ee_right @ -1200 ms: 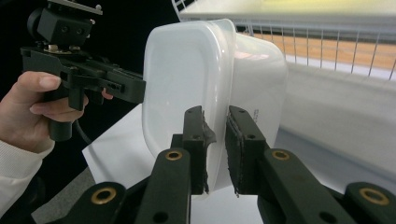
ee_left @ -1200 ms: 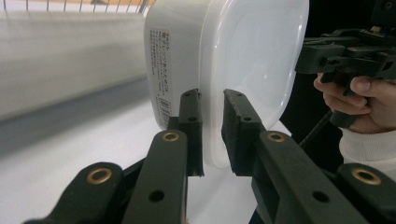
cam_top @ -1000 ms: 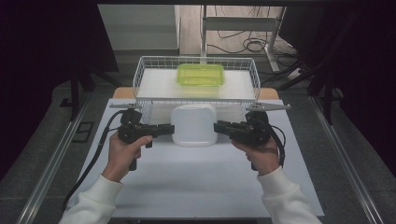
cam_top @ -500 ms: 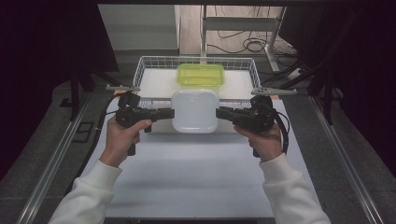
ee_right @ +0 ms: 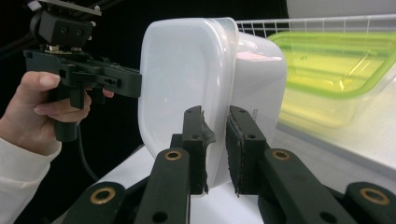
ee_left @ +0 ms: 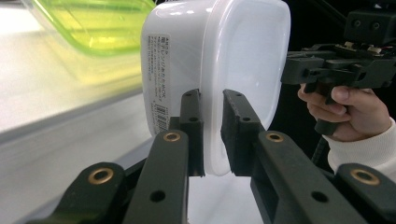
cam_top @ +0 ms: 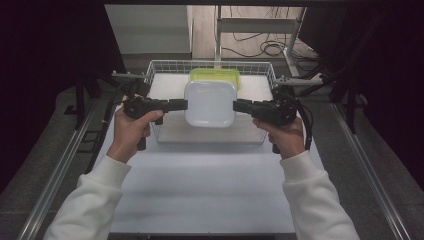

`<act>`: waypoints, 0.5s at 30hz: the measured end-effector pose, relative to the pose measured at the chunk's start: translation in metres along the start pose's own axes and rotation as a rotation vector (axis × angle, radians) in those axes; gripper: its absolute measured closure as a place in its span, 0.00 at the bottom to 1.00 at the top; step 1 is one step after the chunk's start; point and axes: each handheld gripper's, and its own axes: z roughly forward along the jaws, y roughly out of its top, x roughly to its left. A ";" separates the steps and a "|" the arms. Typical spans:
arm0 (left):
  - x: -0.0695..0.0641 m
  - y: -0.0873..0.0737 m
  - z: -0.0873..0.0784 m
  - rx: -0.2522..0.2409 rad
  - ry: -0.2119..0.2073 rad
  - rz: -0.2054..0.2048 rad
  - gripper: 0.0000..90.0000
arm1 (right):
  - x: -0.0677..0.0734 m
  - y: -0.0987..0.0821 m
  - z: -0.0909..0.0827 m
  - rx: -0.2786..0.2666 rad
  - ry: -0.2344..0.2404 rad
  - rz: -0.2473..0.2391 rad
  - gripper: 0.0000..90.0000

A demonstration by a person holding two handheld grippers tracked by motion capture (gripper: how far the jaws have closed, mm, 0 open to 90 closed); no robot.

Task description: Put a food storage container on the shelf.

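White tub (cam_top: 210, 103) at frame centre, left gripper (cam_top: 181, 105) and right gripper (cam_top: 239, 106) clamped on its opposite rims, green box (cam_top: 215, 76) in wire basket (cam_top: 162, 67) behind

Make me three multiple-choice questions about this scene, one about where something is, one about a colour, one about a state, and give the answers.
1. Where is the white container?
A. Lying on the floor
B. Held up between the two tongs, above the wire basket
C. Inside a drawer

2. What colour is the container lying in the basket?
A. Yellow-green
B. Red
C. Black

3. How do the left tongs stand?
A. Wide open, nothing between them
B. Shut on a cable
C. Shut on the white container's rim

Answers: 1 B, the high view shows the left tongs and the right tongs each gripping one side. 2 A, its translucent yellow-green shows in all views. 3 C, the left gripper view shows both jaws pressing the rim.
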 end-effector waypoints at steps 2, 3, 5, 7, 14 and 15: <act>0.002 0.004 0.001 -0.001 0.000 -0.001 0.88 | -0.002 0.004 0.001 -0.002 -0.002 0.005 0.86; 0.002 0.006 0.002 -0.002 -0.001 -0.002 0.88 | -0.003 0.006 0.001 -0.002 0.000 0.006 0.86; 0.003 0.011 0.002 -0.005 0.000 0.003 0.88 | -0.005 0.009 0.002 -0.002 0.000 0.011 0.86; 0.005 0.015 0.003 -0.007 -0.002 0.000 0.88 | -0.007 0.014 0.002 -0.003 -0.001 0.017 0.86; 0.013 0.035 0.006 -0.012 -0.012 -0.019 0.88 | -0.012 0.031 0.005 -0.006 -0.002 0.033 0.86; 0.014 0.038 0.006 -0.014 -0.014 -0.023 0.88 | -0.013 0.035 0.005 -0.005 -0.005 0.035 0.86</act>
